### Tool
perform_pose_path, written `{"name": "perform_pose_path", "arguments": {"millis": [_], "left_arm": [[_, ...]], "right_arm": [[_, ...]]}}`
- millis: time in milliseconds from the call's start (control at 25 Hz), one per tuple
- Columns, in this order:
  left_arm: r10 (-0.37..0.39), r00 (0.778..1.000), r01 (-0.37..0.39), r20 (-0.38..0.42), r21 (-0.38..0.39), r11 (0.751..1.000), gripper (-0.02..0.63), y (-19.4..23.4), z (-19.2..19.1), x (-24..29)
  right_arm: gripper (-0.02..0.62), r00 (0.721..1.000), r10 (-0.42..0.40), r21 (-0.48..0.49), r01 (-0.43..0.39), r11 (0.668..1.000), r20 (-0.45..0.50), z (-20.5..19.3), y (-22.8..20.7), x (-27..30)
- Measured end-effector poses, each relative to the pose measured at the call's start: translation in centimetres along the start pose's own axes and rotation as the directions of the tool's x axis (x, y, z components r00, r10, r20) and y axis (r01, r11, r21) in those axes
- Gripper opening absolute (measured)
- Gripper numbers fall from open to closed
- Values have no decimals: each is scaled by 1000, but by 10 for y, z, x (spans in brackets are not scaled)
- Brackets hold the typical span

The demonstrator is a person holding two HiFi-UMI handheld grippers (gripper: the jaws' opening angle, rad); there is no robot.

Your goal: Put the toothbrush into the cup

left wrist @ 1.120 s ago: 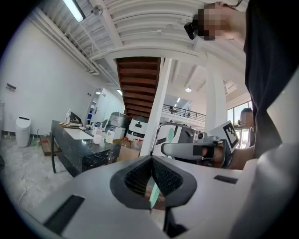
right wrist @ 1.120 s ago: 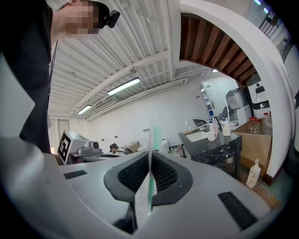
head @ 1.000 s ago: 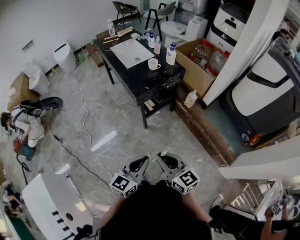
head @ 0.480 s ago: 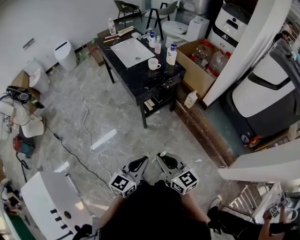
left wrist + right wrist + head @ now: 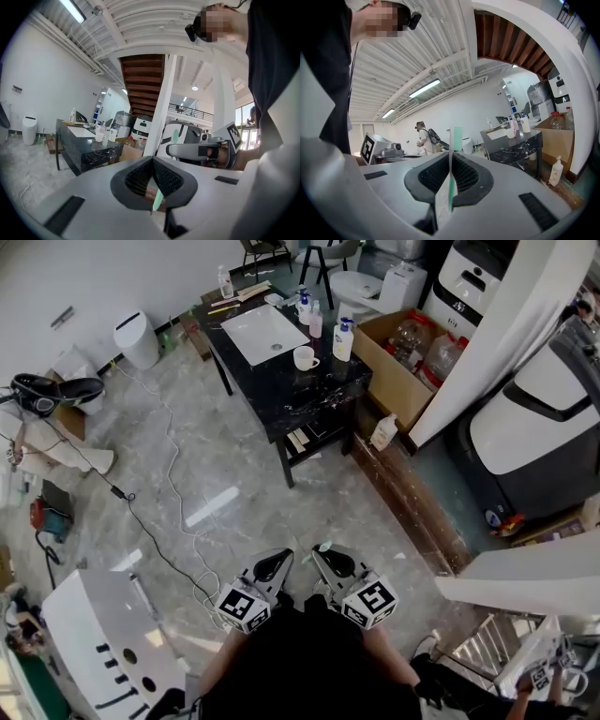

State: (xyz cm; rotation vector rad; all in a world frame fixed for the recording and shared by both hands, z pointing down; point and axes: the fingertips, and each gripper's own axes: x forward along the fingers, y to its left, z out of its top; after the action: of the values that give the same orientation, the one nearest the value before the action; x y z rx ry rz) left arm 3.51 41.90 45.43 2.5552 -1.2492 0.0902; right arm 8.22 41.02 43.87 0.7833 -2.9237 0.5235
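The person is standing on a marble floor (image 5: 234, 474) and holding both grippers close in front of the body, side by side, tips pointing toward a black table (image 5: 314, 395) well ahead.

The right gripper (image 5: 450, 157) is clamping the toothbrush (image 5: 457, 137). Its 2 jaws are pressing on the thin pale green handle, which is standing upright between the pads, and one end is sticking up above the jaw tips.

The left gripper (image 5: 152, 159) is keeping its jaws together. A short green strip (image 5: 157, 199) is showing low between its pads, and what it is cannot be made out. In the left gripper view the right gripper is showing just beside it, with the green end poking up from it.

The cup (image 5: 304, 357) is sitting upright on the table, far from both grippers. It is white, and it is standing just beside the corner of a white sink (image 5: 262, 334) set in the tabletop. 1 white bottle (image 5: 343, 338) with a blue cap is standing near the cup, toward the table's right edge, and more bottles are standing at the far end. A cardboard box (image 5: 398, 381) is sitting on the floor right of the table, with large plastic jugs in it. A cable (image 5: 169, 493) is trailing across the floor at the left.
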Motion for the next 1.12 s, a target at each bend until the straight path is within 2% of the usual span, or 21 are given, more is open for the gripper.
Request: {"name": "perform_pose_path", "arguments": {"millis": [240, 400, 640, 880, 1120], "left_arm": [[17, 1000, -17, -7, -21, 1000, 8, -2, -3, 17], [15, 1000, -15, -15, -20, 1000, 8, 11, 0, 30], [-4, 1000, 4, -8, -11, 1000, 8, 62, 13, 54], [-68, 998, 67, 6, 39, 997, 8, 119, 41, 73], [-88, 996, 88, 2, 52, 995, 8, 179, 60, 78]], "right_arm": [[28, 1000, 1, 17, -1, 1000, -18, -5, -21, -8], [28, 1000, -15, 30, 16, 999, -22, -2, -40, 4], [28, 999, -28, 12, 28, 1000, -18, 17, -64, 49], [29, 998, -70, -14, 70, 997, 1, 48, -86, 108], [28, 992, -120, -20, 121, 992, 23, 69, -100, 158]]}}
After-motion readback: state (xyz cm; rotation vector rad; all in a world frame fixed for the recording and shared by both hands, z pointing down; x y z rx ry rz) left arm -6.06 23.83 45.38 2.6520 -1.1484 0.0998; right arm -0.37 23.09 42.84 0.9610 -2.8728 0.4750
